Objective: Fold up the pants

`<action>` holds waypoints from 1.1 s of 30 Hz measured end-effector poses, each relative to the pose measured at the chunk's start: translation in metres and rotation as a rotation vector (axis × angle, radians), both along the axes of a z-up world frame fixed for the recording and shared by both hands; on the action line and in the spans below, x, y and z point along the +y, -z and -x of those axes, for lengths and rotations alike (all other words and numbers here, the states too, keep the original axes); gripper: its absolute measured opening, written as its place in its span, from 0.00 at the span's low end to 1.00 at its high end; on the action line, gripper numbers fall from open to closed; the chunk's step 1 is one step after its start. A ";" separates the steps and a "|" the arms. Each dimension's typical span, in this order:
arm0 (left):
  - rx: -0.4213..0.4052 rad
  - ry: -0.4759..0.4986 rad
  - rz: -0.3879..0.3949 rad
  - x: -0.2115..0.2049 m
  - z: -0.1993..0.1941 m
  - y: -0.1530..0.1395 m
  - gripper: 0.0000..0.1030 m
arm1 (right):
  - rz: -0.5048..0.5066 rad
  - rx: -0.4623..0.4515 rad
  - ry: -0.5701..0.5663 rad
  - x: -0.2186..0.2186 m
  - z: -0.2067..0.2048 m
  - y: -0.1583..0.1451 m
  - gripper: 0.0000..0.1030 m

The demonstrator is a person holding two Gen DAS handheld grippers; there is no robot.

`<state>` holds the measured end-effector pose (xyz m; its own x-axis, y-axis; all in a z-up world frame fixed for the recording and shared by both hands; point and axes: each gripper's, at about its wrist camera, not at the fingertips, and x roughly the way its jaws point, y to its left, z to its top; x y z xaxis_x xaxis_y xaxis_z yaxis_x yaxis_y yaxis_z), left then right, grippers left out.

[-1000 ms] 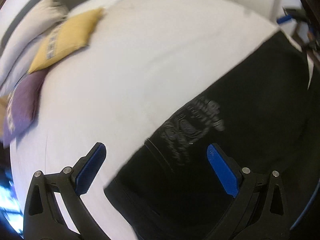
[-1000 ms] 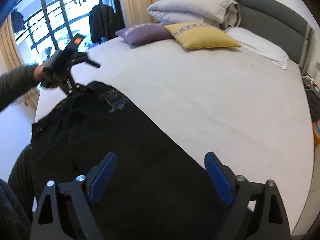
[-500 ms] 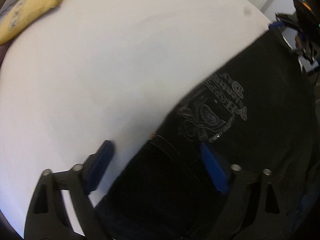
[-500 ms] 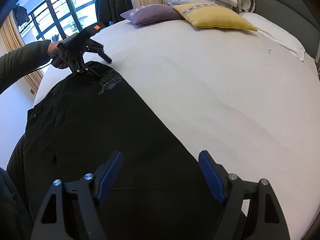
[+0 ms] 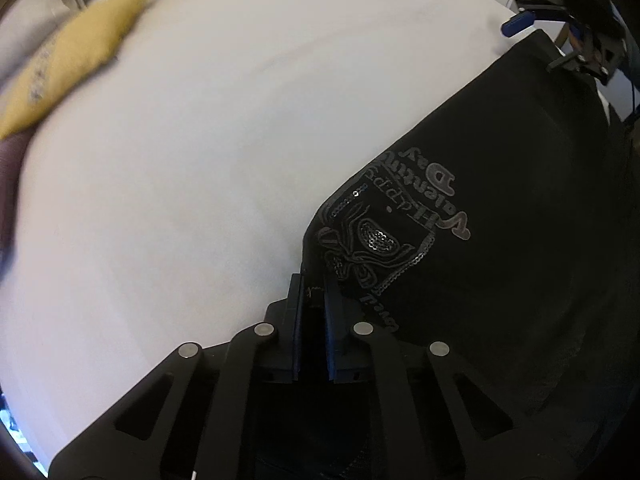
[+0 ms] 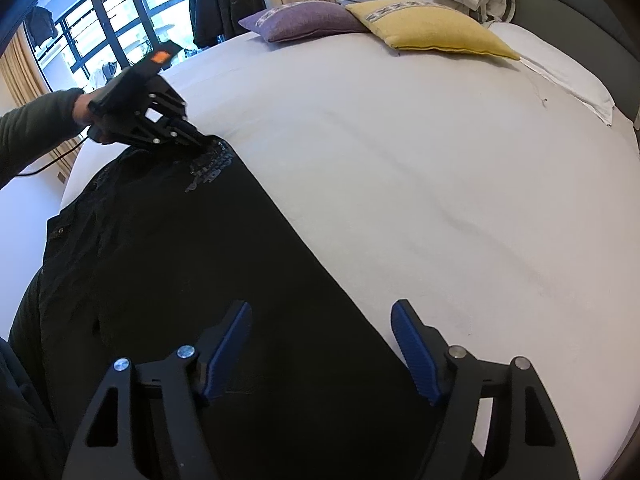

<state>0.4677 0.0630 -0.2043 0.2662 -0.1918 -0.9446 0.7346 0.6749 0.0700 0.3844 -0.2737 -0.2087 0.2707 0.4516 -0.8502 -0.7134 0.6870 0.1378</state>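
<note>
On the white bed (image 6: 420,184), black pants (image 6: 168,264) lie flat along its near side.
The left gripper (image 5: 311,286) has just clenched its jaws on the waist edge beside the printed emblem (image 5: 384,236); the right gripper (image 6: 322,346), jaws spread and closing, straddles the leg's edge. Pinch both layers before lifting evenly.

— What are the pants (image 6: 168,264) looking like?
— Black, lying spread flat along the near edge of the white bed (image 6: 400,184), waistband end toward the window side.
— Any markings?
— A silvery sequinned emblem (image 5: 372,248) with lettering is showing near the far upper corner, where the fabric is bunching slightly.
</note>
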 end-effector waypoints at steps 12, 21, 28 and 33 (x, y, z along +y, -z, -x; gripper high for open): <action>-0.325 -0.085 0.116 0.032 0.044 -0.060 0.07 | 0.068 0.040 -0.048 -0.001 -0.025 0.019 0.61; -0.443 -0.087 0.217 0.037 0.107 -0.098 0.06 | 0.093 0.107 -0.083 0.015 -0.050 0.037 0.49; -0.472 -0.091 0.248 0.039 0.143 -0.111 0.06 | 0.155 0.097 -0.137 0.020 -0.046 0.030 0.09; -0.487 -0.107 0.262 0.045 0.163 -0.122 0.06 | 0.184 -0.001 -0.131 0.015 -0.033 0.004 0.05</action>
